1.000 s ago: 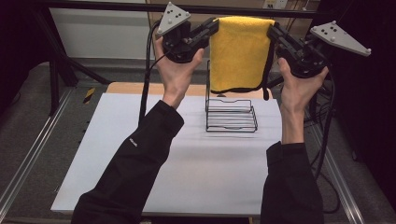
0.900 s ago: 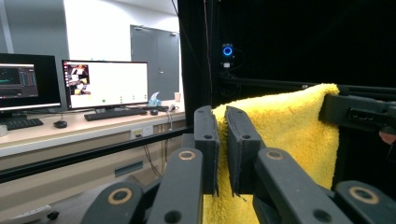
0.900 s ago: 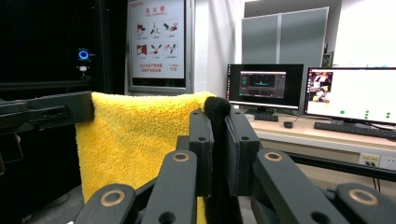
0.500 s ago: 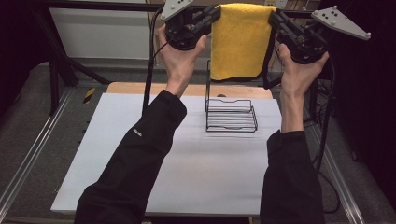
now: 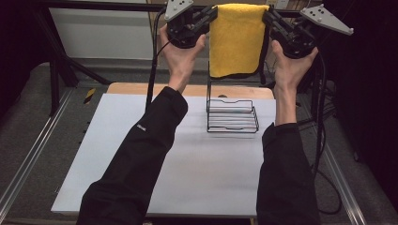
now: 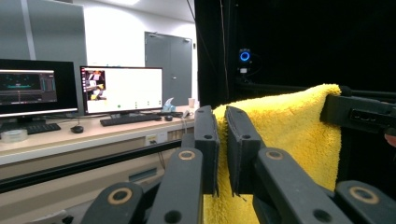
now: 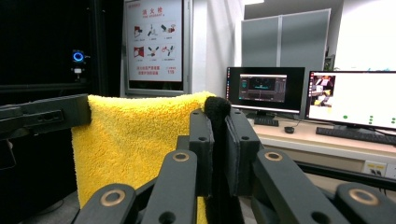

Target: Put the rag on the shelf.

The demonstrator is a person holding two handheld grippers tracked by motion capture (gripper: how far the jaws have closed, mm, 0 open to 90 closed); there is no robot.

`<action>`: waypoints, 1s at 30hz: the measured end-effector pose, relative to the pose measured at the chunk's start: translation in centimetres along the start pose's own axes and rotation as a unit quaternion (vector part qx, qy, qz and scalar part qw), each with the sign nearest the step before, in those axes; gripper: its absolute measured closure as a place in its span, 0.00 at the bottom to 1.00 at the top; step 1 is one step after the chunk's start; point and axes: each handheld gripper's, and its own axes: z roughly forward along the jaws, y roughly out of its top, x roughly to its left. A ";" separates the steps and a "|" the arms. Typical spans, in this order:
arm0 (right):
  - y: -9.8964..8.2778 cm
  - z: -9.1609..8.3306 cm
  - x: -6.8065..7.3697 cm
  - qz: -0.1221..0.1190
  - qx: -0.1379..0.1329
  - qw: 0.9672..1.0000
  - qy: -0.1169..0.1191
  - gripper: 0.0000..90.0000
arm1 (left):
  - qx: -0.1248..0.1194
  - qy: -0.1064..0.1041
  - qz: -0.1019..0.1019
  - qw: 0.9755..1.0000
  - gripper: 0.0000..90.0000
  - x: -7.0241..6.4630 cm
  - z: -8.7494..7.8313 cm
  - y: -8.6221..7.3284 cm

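In the high view, the left gripper (image 5: 206, 18) and the right gripper (image 5: 273, 18) are raised well above the white table (image 5: 141, 154), each clamped on a top corner of the yellow microfibre towel (image 5: 234, 44). The cloth spans between the two sets of jaws and hangs straight down below them, its lower edge level with the top of the black wire rack (image 5: 233, 115), which stands on the table beneath the grippers. Holding both corners apart at one height probably serves to keep the towel flat and open, so that it can be draped over the rack's upright frame.

In the left gripper view, the left gripper (image 6: 222, 140) has its jaws nearly together with a thin fold of the towel (image 6: 289, 135) pinched between them; the cloth runs off to the right of the jaws toward the other gripper (image 6: 359, 114), which bites the far corner.

In the right gripper view, the right gripper (image 7: 219, 140) is likewise closed on the towel's dark-trimmed corner, which pokes up just above the jaw tips. The yellow sheet (image 7: 135, 144) stretches away to the left of the jaws to the other gripper (image 7: 46, 114). The grip at the very edge looks meant to leave the whole sheet free to hang.
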 end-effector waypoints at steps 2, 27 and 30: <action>-0.5 0.5 -0.2 0.007 0.006 1.000 0.001 0.92 | 0.006 0.001 -0.003 1.000 0.93 0.3 0.3 -0.4; -5.3 1.0 -1.4 -0.008 0.059 0.998 0.011 0.92 | 0.050 -0.020 0.021 0.998 0.93 0.5 -0.1 -5.2; -5.9 0.5 -1.7 -0.010 0.067 0.998 0.013 0.92 | 0.056 -0.024 0.022 0.998 0.93 0.3 0.1 -5.8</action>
